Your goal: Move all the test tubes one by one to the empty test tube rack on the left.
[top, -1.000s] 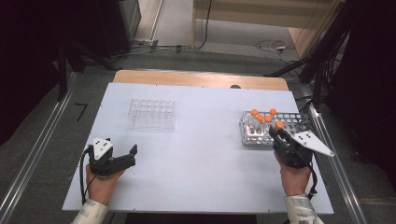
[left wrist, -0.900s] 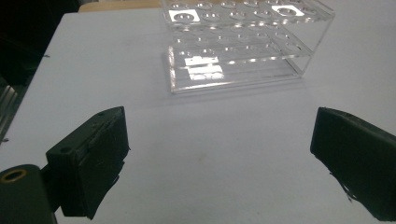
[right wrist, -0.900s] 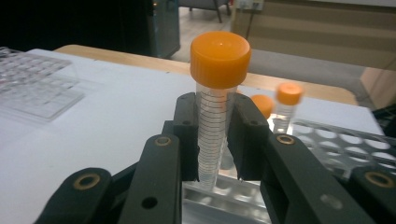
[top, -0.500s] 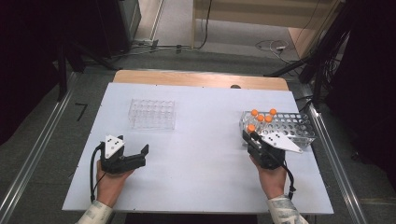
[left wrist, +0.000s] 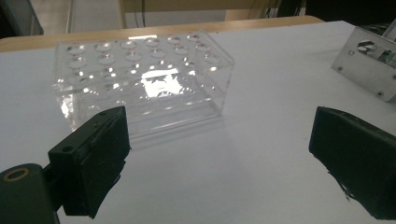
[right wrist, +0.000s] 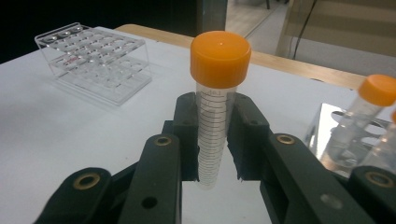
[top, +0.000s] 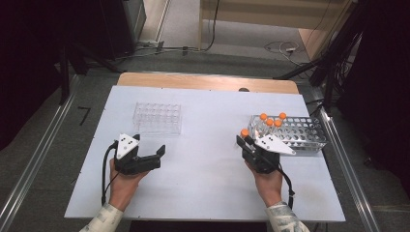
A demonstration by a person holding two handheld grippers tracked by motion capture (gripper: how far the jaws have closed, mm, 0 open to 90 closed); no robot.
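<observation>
Item: capped tube in transit from metal rack toward clear rack; carry step, judged.

Landmark: clear rack (top: pixel 158 118), empty, upper left on the white table (top: pixel 208 193). Left gripper (top: pixel 155 153), just below it, jaws spread wide, nothing between them. Right gripper (top: pixel 243 141), well to the right of the clear rack, jaws clenched on an orange-capped tube (right wrist: pixel 215 107), held upright, clear of the table. Metal rack (top: pixel 302 137), farthest right, holds three more capped tubes. Next move, judged: carry the tube left over a clear-rack well, keep it vertical, lower, release.
</observation>
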